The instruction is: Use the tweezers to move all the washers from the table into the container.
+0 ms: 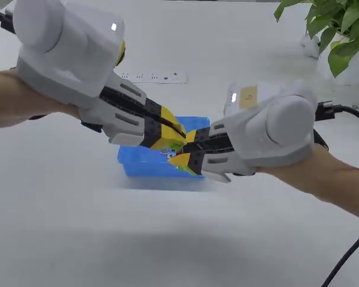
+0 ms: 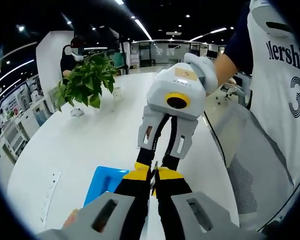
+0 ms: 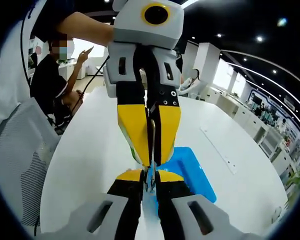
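Observation:
A blue container (image 1: 142, 165) sits mid-table, with both grippers meeting tip to tip above it. My left gripper (image 1: 175, 141) comes in from the upper left, its yellow jaws shut on thin metal tweezers (image 3: 151, 142). From the right my right gripper (image 1: 183, 160) faces it, jaws closed on the tweezers' end (image 3: 150, 183). A small ring, perhaps a washer (image 1: 166, 153), shows at the tweezer tips over the container, too small to be sure. The container (image 2: 103, 185) lies below left of my left gripper (image 2: 153, 176). In the right gripper view the container (image 3: 191, 171) lies right of my right gripper (image 3: 150, 186).
A white power strip (image 1: 153, 76) lies on the table behind the container. A potted plant (image 1: 340, 28) stands at the back right. A black cable (image 1: 349, 256) trails off the right gripper. A seated person (image 3: 46, 80) and a mesh chair (image 3: 19, 160) are beside the table.

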Demonstrator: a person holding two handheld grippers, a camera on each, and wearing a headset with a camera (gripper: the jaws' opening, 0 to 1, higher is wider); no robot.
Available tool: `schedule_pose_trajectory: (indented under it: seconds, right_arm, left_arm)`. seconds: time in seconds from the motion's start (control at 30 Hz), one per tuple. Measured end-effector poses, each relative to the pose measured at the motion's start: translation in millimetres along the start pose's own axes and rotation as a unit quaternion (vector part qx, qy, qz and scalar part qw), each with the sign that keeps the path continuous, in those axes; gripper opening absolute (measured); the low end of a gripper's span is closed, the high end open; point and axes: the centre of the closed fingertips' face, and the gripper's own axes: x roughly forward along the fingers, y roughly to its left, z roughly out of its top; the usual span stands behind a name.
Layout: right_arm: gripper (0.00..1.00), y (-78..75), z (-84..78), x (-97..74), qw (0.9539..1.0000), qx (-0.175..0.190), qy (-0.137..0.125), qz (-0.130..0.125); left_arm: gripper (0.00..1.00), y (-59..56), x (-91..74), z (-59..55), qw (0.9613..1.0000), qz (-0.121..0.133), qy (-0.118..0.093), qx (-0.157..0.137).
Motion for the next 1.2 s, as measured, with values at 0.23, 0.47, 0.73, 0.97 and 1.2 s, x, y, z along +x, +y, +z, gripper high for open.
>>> schedule_pose_trajectory:
  seconds: [0.23, 0.47, 0.73, 0.97, 1.2]
  right_arm:
    - [0.11, -29.4, 5.3, 5.5, 0.9998, -0.008, -0.003, -0.016]
    - [0.11, -47.0, -1.5, 15.4, 0.9997, -0.007, 0.002, -0.022]
    - [0.11, -53.1, -25.2, 31.7, 0.9998, 0.002, 0.017, -0.013]
    - [0.11, -60.2, -49.1, 47.7, 0.9993, 0.010, 0.035, -0.009]
    - [0.11, -62.4, -67.2, 56.7, 0.9987, 0.022, 0.045, -0.007]
  left_arm:
    - [0.07, 27.5, -2.9, 4.0, 0.9999, 0.008, -0.002, 0.013]
    - [0.07, 48.0, 2.3, -3.2, 0.9999, 0.011, -0.003, 0.012]
    - [0.08, 58.8, 19.3, -23.5, 1.0000, 0.004, 0.002, -0.004]
    - [0.08, 73.4, 36.9, -45.4, 0.9997, 0.004, 0.003, -0.026]
    - [0.08, 77.4, 50.7, -58.5, 0.9993, 0.003, 0.008, -0.037]
